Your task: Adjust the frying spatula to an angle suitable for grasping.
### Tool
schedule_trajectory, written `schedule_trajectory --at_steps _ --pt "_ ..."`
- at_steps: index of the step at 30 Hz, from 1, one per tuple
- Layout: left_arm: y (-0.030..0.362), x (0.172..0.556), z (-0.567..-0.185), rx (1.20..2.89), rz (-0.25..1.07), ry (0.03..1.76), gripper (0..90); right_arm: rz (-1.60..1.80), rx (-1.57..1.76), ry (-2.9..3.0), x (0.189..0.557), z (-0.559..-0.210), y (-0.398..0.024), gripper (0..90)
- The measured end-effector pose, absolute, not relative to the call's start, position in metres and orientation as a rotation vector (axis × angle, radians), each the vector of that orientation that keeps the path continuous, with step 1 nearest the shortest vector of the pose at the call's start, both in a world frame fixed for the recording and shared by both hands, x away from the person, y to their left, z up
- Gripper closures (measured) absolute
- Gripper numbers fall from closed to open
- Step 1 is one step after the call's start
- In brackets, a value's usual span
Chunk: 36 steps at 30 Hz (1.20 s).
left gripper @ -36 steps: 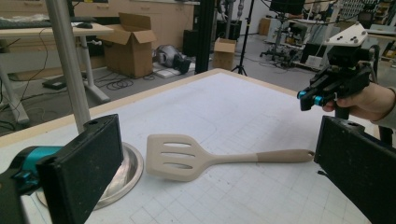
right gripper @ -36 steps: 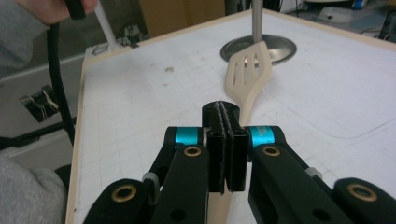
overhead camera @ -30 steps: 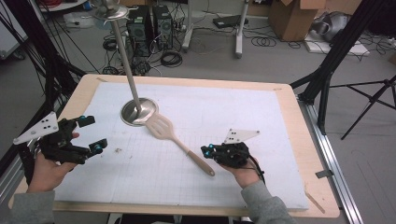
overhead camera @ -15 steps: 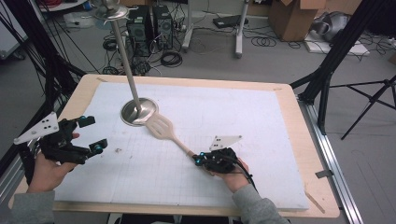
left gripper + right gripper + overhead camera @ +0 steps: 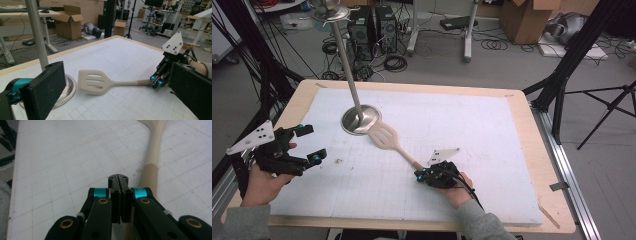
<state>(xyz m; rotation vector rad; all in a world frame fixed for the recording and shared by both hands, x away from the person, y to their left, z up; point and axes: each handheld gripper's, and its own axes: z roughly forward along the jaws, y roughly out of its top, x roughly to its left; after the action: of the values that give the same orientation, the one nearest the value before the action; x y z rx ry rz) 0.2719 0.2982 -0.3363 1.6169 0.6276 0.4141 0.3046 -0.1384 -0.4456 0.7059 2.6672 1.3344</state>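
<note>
Leftmost, the left gripper (image 5: 304, 145) hangs over the left edge of the mat (image 5: 492, 145), held in the person's left hand (image 5: 259, 182); its jaws are spread wide with nothing between them, as the left gripper view also shows, where the two black pads (image 5: 43, 92) frame the scene. Just right of it a steel stand (image 5: 359, 120) sits on the mat, a round base with a thin pole rising from it. Touching or just beside that base lies the spatula (image 5: 387, 137), a pale slotted one, its blade by the base and its handle running down and to the right toward the right gripper (image 5: 421, 174). That gripper rests low at the handle's end, in the right hand (image 5: 457, 192). In the right gripper view its jaws are pressed together with nothing between them, and the handle (image 5: 151, 162) passes just beside them on the right. Under the mat the wooden table (image 5: 552, 200) shows as a border.
</note>
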Motion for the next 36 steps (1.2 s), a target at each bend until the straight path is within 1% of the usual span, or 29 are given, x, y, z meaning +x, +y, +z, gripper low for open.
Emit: schedule_trajectory --at_steps 19,36 --pt "0.298 0.273 -0.339 1.624 0.405 0.634 1.8 1.238 0.697 2.660 0.305 -0.447 -0.141 90.0" --pt "0.299 0.274 -0.340 1.625 0.403 0.637 1.8 1.198 0.691 2.665 0.308 -0.445 -0.158 90.0"
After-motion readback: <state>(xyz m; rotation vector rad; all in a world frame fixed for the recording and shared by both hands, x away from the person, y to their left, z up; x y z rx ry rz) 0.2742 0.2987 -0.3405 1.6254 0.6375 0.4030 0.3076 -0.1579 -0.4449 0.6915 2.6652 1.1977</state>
